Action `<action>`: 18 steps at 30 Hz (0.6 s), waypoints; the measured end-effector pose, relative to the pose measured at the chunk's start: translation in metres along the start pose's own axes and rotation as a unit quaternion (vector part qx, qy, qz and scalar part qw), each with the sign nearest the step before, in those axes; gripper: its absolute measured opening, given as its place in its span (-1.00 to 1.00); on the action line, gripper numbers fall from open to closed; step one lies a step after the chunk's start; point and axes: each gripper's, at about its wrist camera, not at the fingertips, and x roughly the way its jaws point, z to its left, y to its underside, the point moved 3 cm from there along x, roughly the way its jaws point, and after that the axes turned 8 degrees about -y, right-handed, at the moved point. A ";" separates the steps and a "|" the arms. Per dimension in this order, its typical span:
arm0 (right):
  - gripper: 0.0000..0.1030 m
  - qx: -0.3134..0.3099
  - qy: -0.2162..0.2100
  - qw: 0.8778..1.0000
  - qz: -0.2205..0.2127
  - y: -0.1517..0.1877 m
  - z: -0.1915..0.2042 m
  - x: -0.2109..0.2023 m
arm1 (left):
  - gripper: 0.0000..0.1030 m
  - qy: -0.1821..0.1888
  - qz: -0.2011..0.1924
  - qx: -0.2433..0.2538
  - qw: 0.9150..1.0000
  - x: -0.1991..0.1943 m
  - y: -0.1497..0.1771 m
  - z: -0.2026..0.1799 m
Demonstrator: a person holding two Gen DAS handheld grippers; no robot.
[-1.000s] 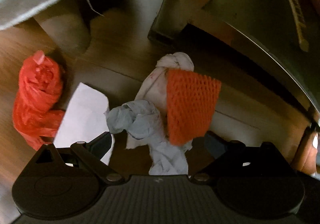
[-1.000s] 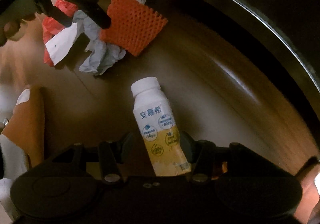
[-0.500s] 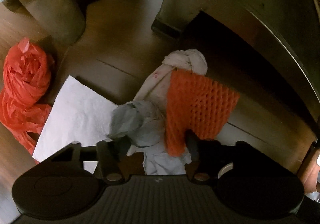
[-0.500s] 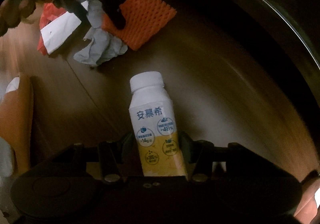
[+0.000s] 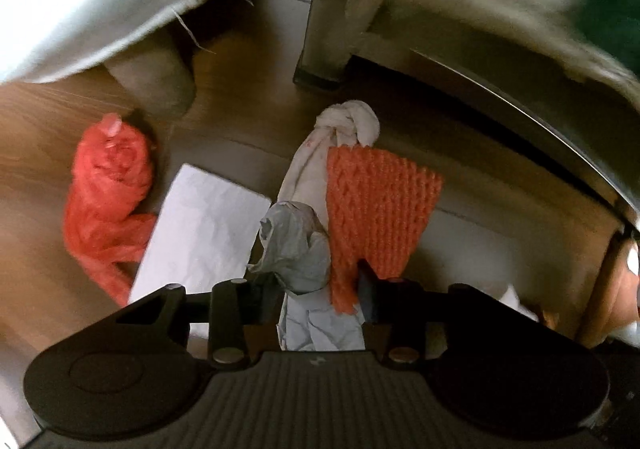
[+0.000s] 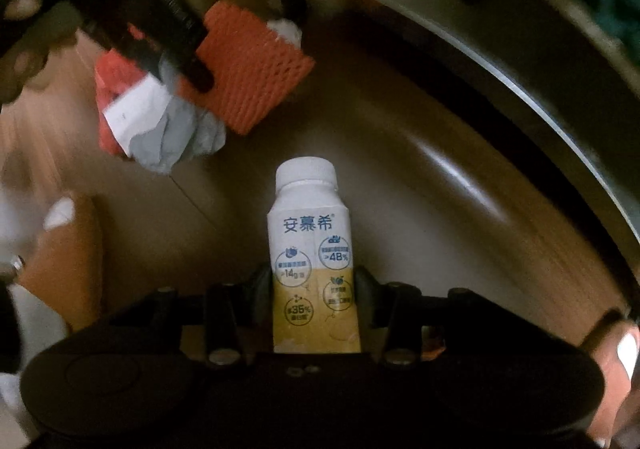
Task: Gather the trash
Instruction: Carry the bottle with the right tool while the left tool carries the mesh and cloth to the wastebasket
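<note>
Bottle (image 6: 310, 249) labelled 安慕希 between closing right claw (image 6: 310, 295); left claw (image 5: 316, 289) closing on tissue (image 5: 296, 245).

The orange foam net sleeve (image 5: 376, 209) looks rough and knobbly. At its nine o'clock, the flat white paper sheet (image 5: 204, 237) is matt and creased beside a crinkled red plastic bag (image 5: 108, 185). The white-and-yellow plastic bottle (image 6: 310, 261) is smooth, faintly glossy. The wooden floor (image 6: 460, 209) shines; the curved metal rim (image 6: 560, 97) gleams.

bottle (image 6: 310, 249) label: 安慕希, 14g, 48%, 35%
</note>
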 end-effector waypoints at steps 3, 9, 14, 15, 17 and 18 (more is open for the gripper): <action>-0.17 0.022 -0.008 1.000 -0.015 0.000 0.007 -0.028 | -0.24 -0.008 0.001 0.021 1.000 -0.023 0.014 0.002; -0.17 0.024 -0.011 0.997 -0.068 0.000 0.032 -0.094 | -0.24 -0.003 -0.021 0.050 0.999 -0.095 0.038 0.000; -0.17 0.029 -0.013 0.992 -0.123 0.006 0.046 -0.160 | -0.24 0.008 -0.064 0.060 0.996 -0.165 0.056 -0.006; -0.18 0.027 -0.012 0.990 -0.135 0.007 0.048 -0.174 | -0.24 0.008 -0.076 0.061 0.995 -0.179 0.060 -0.008; -0.17 0.026 -0.008 0.986 -0.163 0.011 0.054 -0.204 | -0.24 0.012 -0.103 0.062 0.993 -0.211 0.069 -0.011; -0.17 0.026 -0.007 0.984 -0.175 0.014 0.057 -0.218 | -0.24 0.016 -0.116 0.061 0.991 -0.224 0.074 -0.012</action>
